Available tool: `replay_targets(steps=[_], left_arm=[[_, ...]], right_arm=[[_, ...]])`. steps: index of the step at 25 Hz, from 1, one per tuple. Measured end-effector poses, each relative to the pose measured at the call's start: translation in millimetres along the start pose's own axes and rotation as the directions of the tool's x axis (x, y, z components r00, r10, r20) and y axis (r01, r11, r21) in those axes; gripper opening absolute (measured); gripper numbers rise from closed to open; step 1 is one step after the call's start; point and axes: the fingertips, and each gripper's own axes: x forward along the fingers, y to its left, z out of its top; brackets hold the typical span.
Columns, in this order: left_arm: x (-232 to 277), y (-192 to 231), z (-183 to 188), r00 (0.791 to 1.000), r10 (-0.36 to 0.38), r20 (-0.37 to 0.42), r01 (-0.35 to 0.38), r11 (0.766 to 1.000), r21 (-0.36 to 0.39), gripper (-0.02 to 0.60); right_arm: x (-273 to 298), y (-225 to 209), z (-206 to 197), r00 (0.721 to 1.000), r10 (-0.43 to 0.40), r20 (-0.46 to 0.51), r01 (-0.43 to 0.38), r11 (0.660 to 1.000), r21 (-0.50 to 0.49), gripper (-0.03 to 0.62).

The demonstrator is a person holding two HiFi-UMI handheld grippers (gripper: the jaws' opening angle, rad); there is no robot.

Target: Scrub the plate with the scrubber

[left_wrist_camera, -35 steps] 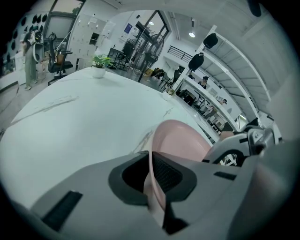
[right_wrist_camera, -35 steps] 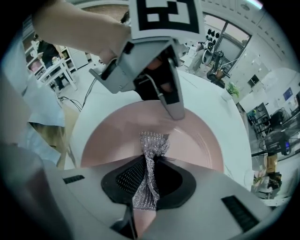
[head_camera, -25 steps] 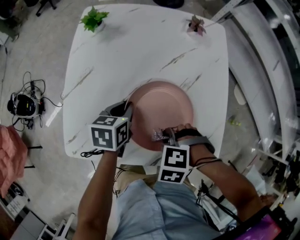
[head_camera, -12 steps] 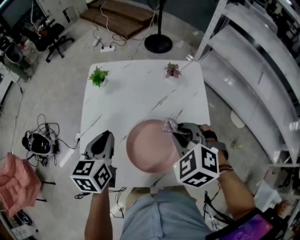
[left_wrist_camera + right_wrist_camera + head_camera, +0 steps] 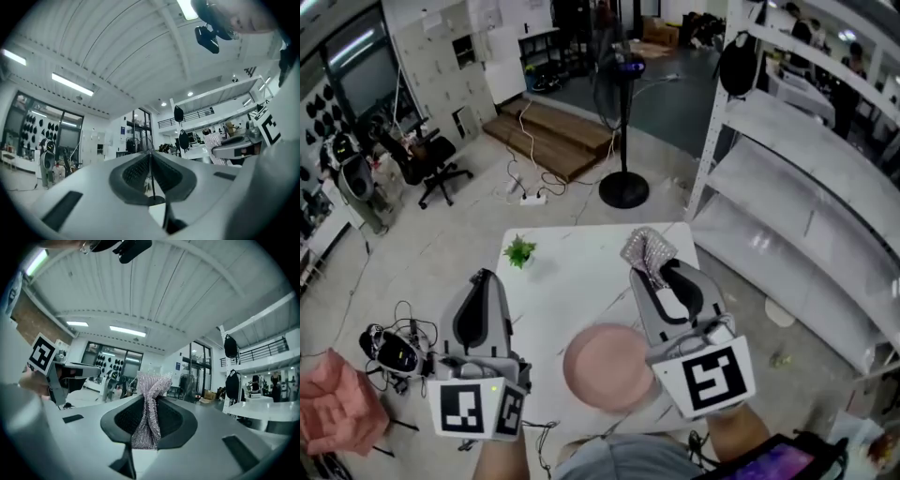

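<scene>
Right gripper view shows the right tool [image 5: 150,401] clenched on the scrubber [image 5: 149,416], a silvery mesh wad pinched at its waist between the jaws, with its frayed top fanning out above the tips. Left gripper view shows the left tool [image 5: 151,161] clenched with nothing between its jaws. In the head view both tools point up and away from the person, well apart. The plate [image 5: 605,367] lies below and between them, nearer the right tool, and the scrubber is well off it. The plate is round and pink, and lies flat near the close edge of the white marbled surface [image 5: 572,281]. Beyond the left tool's tip stands a small green plant [image 5: 519,251].
</scene>
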Motion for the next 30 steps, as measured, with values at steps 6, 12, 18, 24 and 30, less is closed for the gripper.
replay_targets(steps=[6, 12, 18, 24, 30], left_arm=[[-1, -23, -12, 0.999, -0.011, 0.051, 0.012, 1.0, -0.021, 0.017], [-7, -27, -36, 1.0, -0.008, -0.021, 0.008, 1.0, 0.001, 0.012], [-7, -25, -27, 1.0, -0.008, -0.016, 0.009, 1.0, 0.025, 0.009], [-10, -30, -32, 1.0, -0.01, -0.012, 0.011, 1.0, 0.03, 0.009], [-12, -32, -37, 0.999, -0.011, -0.032, 0.012, 1.0, 0.026, 0.009]], right_arm=[[-7, 8, -15, 0.999, -0.014, 0.029, 0.012, 0.998, 0.059, 0.095], [-9, 16, -38, 1.0, -0.016, 0.007, 0.016, 0.996, 0.083, 0.087], [-4, 17, -26, 0.999, -0.019, 0.037, 0.016, 0.996, 0.088, 0.086], [-6, 22, -33, 0.999, -0.003, 0.046, -0.001, 0.997, 0.077, 0.086], [-7, 24, -34, 0.999, 0.001, 0.036, -0.004, 0.997, 0.076, 0.086]])
